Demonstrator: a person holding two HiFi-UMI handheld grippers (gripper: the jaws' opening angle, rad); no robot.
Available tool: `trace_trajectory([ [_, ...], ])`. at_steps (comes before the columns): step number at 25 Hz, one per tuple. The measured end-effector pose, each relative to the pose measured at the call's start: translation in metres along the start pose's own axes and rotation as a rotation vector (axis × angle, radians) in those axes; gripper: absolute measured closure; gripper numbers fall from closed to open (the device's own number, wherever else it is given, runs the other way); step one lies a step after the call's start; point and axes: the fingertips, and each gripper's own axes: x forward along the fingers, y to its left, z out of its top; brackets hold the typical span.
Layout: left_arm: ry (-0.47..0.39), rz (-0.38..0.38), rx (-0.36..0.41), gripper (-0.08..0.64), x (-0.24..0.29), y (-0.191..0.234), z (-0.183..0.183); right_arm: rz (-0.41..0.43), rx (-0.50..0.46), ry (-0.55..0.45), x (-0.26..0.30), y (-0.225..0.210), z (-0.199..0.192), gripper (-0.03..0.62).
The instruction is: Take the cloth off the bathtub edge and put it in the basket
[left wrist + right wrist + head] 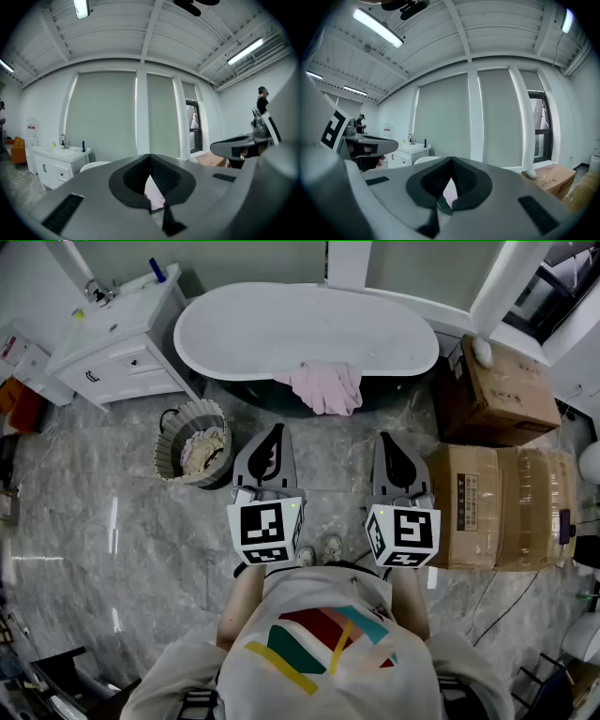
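Facing the white bathtub, you stand on the grey floor with both claws level, pressed fully closed and empty, well short of the rim. Stacked cardboard boxes crowd your right side, so a wide swing of the right gripper could likely clip them. The woven basket sits on the floor to your left, just below the tub's near-left curve, and it already holds pale laundry. With that load inside, a loose drop may leave part of the cloth hanging over its rim. The pink cloth lies draped over the tub's near edge, bunched and hanging down the dark outer side, straight ahead between your two tools. Pinch only a thin fold and the rest could slip free, sliding to the floor or back into the tub. The left gripper is nearer the basket, but reach in with the jaws shut like this and you will probably just push the fabric off the edge.
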Motion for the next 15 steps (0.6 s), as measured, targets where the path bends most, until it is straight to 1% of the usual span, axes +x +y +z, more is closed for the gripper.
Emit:
trace_trajectory([
  [7, -0.025, 0.009, 0.016, 0.541, 0.006, -0.004, 0.009, -0.001, 0.003, -0.015, 0.001, -0.012, 0.001, 0.58],
  [15, -0.03, 0.012, 0.033, 0.541, 0.022, -0.018, 0.008, 0.064, 0.014, -0.034, 0.004, -0.017, -0.009, 0.58],
])
